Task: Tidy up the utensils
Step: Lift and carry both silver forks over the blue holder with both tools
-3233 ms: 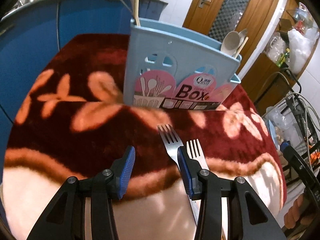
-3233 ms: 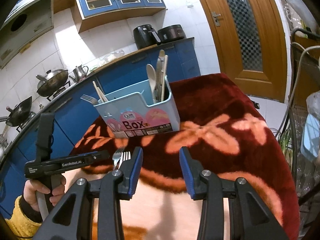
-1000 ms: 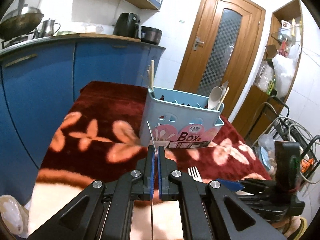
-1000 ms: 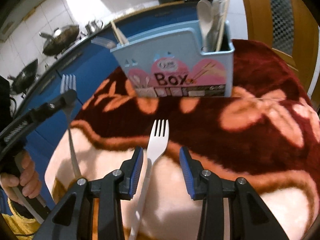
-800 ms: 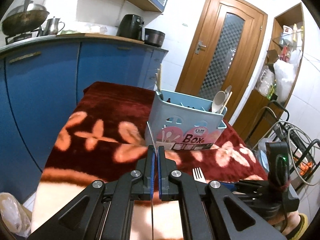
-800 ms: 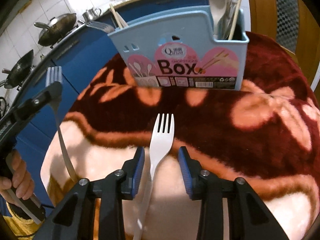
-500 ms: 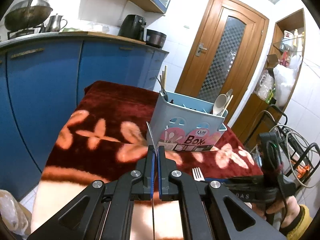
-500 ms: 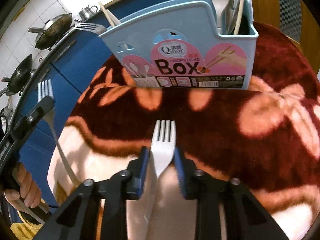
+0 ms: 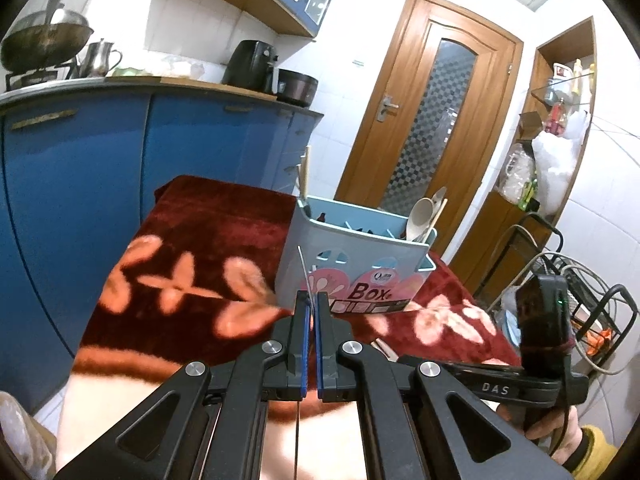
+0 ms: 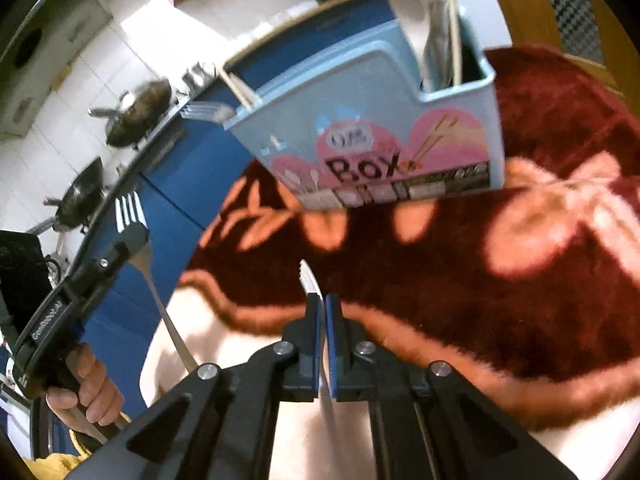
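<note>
A light blue utensil box (image 9: pixel 356 264) (image 10: pixel 376 136) with a pink "Box" label stands on the red flowered blanket (image 9: pixel 200 240). It holds spoons and chopsticks (image 10: pixel 424 20). My left gripper (image 9: pixel 311 304) is shut on a metal fork (image 9: pixel 303 270), seen edge-on, held above the blanket in front of the box. From the right wrist view that fork (image 10: pixel 132 216) stands upright at far left. My right gripper (image 10: pixel 322 304) is shut on a white fork (image 10: pixel 310 280), turned on edge and lifted, tines toward the box.
Blue kitchen cabinets (image 9: pixel 80 168) run behind and left of the table. A wooden door (image 9: pixel 432 128) stands behind the box. A wire rack (image 9: pixel 584 296) with cables is at the right. Woks (image 10: pixel 132 120) sit on the counter.
My right gripper closed on the white fork and lifted it off the blanket, turning it on edge. My left gripper, shut on the metal fork, stays raised.
</note>
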Motion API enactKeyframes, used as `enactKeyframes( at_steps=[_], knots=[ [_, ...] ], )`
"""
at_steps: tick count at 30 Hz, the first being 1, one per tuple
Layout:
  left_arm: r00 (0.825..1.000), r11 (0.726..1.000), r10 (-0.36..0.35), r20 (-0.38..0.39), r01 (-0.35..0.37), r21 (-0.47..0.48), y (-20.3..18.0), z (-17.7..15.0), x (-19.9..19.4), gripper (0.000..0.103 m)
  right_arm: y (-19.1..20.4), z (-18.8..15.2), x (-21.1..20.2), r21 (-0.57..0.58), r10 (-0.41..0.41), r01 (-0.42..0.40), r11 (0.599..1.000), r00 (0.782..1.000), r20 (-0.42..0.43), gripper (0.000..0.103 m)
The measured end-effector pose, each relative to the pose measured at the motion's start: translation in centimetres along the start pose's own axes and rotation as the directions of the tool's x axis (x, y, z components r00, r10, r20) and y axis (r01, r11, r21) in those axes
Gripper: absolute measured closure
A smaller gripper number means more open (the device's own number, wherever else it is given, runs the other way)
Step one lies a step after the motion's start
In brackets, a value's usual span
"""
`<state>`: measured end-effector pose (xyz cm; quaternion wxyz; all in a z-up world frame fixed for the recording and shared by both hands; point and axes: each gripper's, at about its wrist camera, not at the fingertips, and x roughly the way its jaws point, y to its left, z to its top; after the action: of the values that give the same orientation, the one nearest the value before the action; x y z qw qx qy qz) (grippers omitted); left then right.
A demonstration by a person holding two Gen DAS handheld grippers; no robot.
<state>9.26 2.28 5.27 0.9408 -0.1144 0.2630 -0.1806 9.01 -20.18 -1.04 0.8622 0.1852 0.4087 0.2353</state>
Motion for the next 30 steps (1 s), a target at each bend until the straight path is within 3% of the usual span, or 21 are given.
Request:
enactKeyframes(
  at_steps=[4,8,13,18,30],
  knots=[
    [1.0,1.0,-0.002,0.008,0.002,0.007,-0.4,0.3,0.0,0.101,0.1,0.1,-1.6,0.004,0.019,-0.019,1.0,0.998,0.063,0.099],
    [1.0,1.0,-0.009,0.025,0.009,0.014,-0.9,0.7,-0.1,0.102,0.7,0.4,-3.6,-0.029,-0.007,0.012,1.0,0.987,0.159,0.099],
    [0.998,0.999,-0.023,0.063,0.021,0.035,-1.8,1.9,-0.3,0.102,0.3,1.0,-5.9,-0.017,0.004,0.001,1.0,0.961,0.276,0.099],
    [0.992,0.997,-0.034,0.119,0.025,0.074,-2.8,3.9,-0.2,0.102,-0.2,1.8,-7.7,-0.003,0.026,-0.027,1.0,0.919,0.394,0.099],
    [0.976,0.994,-0.086,0.201,0.071,0.084,-4.5,10.5,1.5,0.102,-0.3,4.2,-9.4,-0.025,0.028,-0.017,1.0,0.87,0.493,0.099]
  ],
)
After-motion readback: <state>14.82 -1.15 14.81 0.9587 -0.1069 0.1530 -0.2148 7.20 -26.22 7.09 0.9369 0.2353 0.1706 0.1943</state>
